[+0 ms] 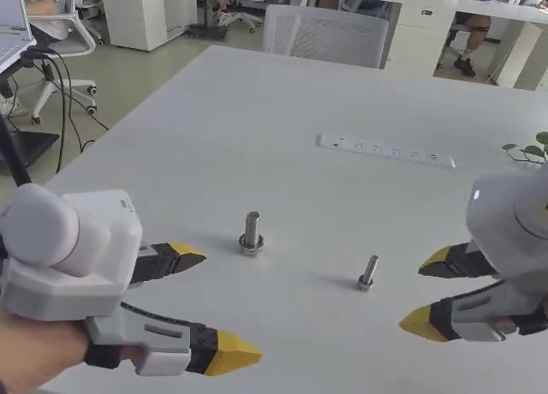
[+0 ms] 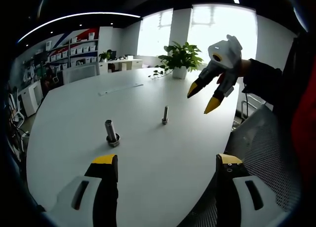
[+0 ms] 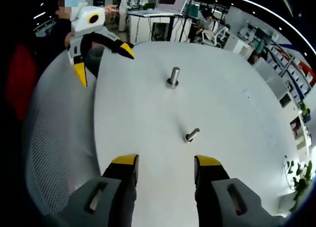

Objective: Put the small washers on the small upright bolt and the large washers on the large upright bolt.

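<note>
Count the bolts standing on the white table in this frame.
2. The large bolt stands left of centre, ahead of the left gripper; the small bolt stands to its right, nearer the right gripper. Nothing in view looks able to hide a third.

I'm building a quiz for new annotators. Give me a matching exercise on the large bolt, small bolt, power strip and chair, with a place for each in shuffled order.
Things:
1. large bolt
2. small bolt
3. power strip
4. chair

Places:
A. past the far edge of the table
B. nearer the right gripper
C. flat on the table, behind both bolts
D. nearer the left gripper

Pairs: 1-D; 2-B; 3-C; 4-A
</note>
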A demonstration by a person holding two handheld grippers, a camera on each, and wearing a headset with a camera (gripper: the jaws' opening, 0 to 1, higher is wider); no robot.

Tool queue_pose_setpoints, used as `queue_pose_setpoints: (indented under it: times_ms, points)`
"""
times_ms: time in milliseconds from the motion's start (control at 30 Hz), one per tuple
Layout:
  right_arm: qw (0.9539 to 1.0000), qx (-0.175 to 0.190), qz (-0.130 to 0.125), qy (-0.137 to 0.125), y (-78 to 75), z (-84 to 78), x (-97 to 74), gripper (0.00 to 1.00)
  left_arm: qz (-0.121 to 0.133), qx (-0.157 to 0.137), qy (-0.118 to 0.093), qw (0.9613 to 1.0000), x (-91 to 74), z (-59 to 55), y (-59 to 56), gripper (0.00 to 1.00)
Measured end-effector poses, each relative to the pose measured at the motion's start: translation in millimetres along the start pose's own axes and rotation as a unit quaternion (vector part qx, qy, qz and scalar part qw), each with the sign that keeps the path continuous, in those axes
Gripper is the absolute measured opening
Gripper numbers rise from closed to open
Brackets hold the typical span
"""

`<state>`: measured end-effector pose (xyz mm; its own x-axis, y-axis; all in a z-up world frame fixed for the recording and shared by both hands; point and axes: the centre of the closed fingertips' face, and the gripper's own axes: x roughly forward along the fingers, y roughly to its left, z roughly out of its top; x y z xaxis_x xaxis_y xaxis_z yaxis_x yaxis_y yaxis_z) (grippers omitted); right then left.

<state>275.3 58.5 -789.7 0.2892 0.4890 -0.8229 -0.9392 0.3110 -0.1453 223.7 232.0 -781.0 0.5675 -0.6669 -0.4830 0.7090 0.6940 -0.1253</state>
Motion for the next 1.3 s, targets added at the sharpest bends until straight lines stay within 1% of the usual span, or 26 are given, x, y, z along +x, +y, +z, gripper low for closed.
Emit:
queue_pose_setpoints:
  times_ms: [100,200,333,467,500,567,600,667,700,800,900,933,1000,1033,1067,1100,1167,1233,1300]
  points:
    - [0.9999,0.007,-0.008,-0.008,1.8,-2.9,-1.1,0.52,0.000,0.000,0.000,1.0000,0.0,0.1,-0.1,0.81]
    - [0.9992,0.025,-0.015,-0.027,5.1,-0.4,-3.8,0.54,-0.001,-0.002,-0.002,1.0000,-0.4,0.8,0.3,0.81]
    - [0.9971,0.048,-0.016,-0.056,12.2,5.1,-5.2,0.60,-0.001,-0.004,-0.004,1.0000,-0.8,1.4,0.7,0.81]
    - [0.9957,0.058,-0.023,-0.068,16.8,3.5,-4.4,0.65,0.002,-0.006,-0.007,1.0000,-1.4,1.9,1.7,0.82]
    - [0.9950,0.064,-0.023,-0.073,17.9,4.2,-3.9,0.68,0.003,-0.006,-0.007,1.0000,-1.4,2.0,2.2,0.82]
    - [0.9934,0.071,-0.036,-0.082,16.5,4.7,-4.0,0.74,0.003,-0.009,-0.006,0.9999,-1.4,1.6,2.4,0.83]
    - [0.9932,0.071,-0.037,-0.085,17.5,4.9,-4.2,0.76,0.006,-0.008,-0.006,0.9999,-1.5,1.5,3.2,0.83]
    - [0.9908,0.085,-0.043,-0.096,16.9,6.8,-4.3,0.78,0.005,-0.010,-0.006,0.9999,-1.3,1.3,3.3,0.84]
    - [0.9895,0.088,-0.050,-0.103,15.2,7.8,-4.7,0.80,0.008,-0.009,-0.005,0.9999,-1.2,1.1,4.2,0.85]
    - [0.9873,0.101,-0.055,-0.110,14.9,7.8,-3.7,0.85,0.011,-0.011,-0.005,0.9999,-0.9,1.3,5.2,0.87]
    - [0.9861,0.105,-0.057,-0.115,17.1,8.4,-2.6,0.87,0.011,-0.011,-0.004,0.9999,-0.4,0.9,5.1,0.88]
    - [0.9840,0.110,-0.066,-0.123,15.4,9.8,-2.6,0.87,0.010,-0.012,-0.004,0.9999,-0.2,0.8,4.9,0.88]
    - [0.9818,0.116,-0.071,-0.132,15.1,11.4,-2.8,0.88,0.011,-0.012,-0.005,0.9999,0.1,1.0,4.6,0.89]
    - [0.9780,0.128,-0.081,-0.144,12.9,13.8,-3.2,0.88,0.011,-0.013,-0.005,0.9999,0.2,1.1,4.5,0.89]
    - [0.9748,0.138,-0.079,-0.156,14.6,16.1,-2.8,0.89,0.008,-0.015,-0.005,0.9998,0.6,1.2,3.5,0.89]
    - [0.9747,0.140,-0.078,-0.156,16.2,14.9,-1.9,0.90,0.009,-0.014,-0.006,0.9998,0.7,1.4,3.8,0.89]
    - [0.9739,0.138,-0.091,-0.156,14.4,12.0,0.1,0.91,0.009,-0.016,-0.007,0.9998,0.6,1.8,3.7,0.89]
    - [0.9732,0.149,-0.090,-0.151,14.3,8.6,2.2,0.92,0.009,-0.016,-0.005,0.9998,0.6,1.0,4.1,0.89]
    - [0.9724,0.153,-0.089,-0.152,13.0,6.8,3.9,0.93,0.008,-0.018,-0.003,0.9998,1.3,-0.1,4.0,0.90]
